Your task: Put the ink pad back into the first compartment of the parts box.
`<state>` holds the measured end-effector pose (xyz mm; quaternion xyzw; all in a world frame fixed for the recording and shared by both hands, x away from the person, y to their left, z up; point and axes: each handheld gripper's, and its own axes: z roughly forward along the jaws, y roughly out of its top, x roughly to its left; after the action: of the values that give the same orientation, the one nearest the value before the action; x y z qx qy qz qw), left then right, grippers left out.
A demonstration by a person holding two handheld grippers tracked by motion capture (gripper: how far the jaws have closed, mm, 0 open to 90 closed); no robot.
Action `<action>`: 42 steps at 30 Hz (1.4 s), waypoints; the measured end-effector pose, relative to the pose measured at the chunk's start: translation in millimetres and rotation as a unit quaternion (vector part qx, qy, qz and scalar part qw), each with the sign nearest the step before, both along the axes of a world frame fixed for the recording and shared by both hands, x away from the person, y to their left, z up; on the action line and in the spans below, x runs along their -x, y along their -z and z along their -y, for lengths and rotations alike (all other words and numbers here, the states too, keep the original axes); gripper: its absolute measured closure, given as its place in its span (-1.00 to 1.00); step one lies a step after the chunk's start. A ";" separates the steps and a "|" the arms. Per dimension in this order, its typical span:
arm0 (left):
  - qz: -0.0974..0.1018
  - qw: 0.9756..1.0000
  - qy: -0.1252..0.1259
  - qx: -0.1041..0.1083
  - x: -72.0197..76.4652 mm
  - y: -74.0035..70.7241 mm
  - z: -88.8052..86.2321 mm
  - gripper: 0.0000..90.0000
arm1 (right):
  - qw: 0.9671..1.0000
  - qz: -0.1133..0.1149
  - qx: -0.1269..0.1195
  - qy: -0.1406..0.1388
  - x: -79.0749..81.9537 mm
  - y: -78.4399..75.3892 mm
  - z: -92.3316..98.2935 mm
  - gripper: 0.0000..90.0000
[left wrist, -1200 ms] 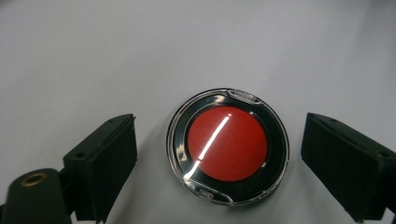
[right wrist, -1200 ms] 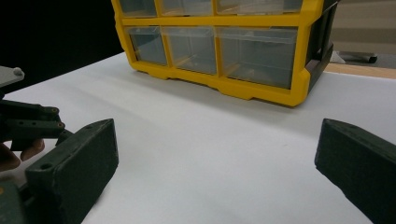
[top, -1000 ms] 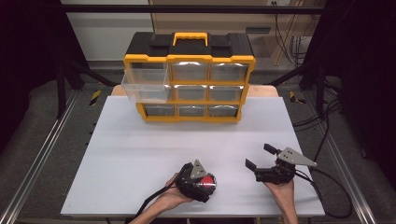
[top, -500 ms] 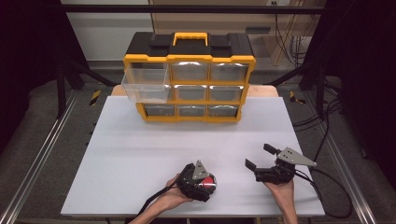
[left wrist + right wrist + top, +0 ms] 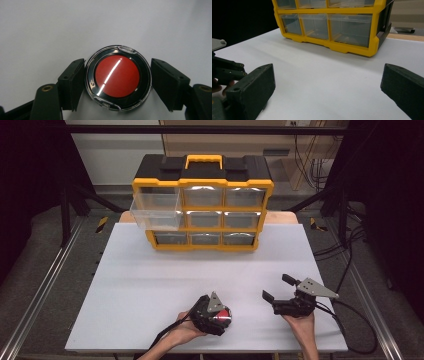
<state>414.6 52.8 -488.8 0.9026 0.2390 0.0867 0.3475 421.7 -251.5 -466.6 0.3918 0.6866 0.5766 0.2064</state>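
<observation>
Jaws of the left gripper [image 5: 117, 82] had just been closing around a round red-and-black disc [image 5: 118, 76] on the white table [image 5: 150, 290]; the nine o'clock pad touched its rim, the three o'clock pad stood just clear. At three o'clock of it, the right gripper [image 5: 278, 289] gaped wide, empty, facing the yellow drawer organizer [image 5: 202, 210] at twelve o'clock.

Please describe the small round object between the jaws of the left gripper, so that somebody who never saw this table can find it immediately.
Start at the yellow and black drawer cabinet at the far side of the white table, then come to the near edge, where the left gripper points down. Between its jaws lies the round object: a glossy red disc in a black ring with a clear rim, the table's one red thing.
</observation>
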 end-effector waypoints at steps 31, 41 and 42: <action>0.014 0.999 -0.021 0.040 -2.1 -31.0 -19.0 -0.35 | 1.000 -0.002 -0.001 0.000 0.2 -0.9 0.8 -0.99; 0.024 0.998 -0.032 0.057 -2.3 -46.7 -30.4 -0.35 | 1.000 -0.002 0.000 0.000 0.1 -0.7 0.7 -0.99; 0.024 0.998 -0.032 0.057 -2.3 -46.7 -30.4 -0.35 | 1.000 -0.002 0.000 0.000 0.1 -0.7 0.7 -0.99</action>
<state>416.8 83.2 -442.1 0.8710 0.2641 0.1059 0.4006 421.7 -252.2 -465.9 0.3928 0.6872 0.5758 0.2047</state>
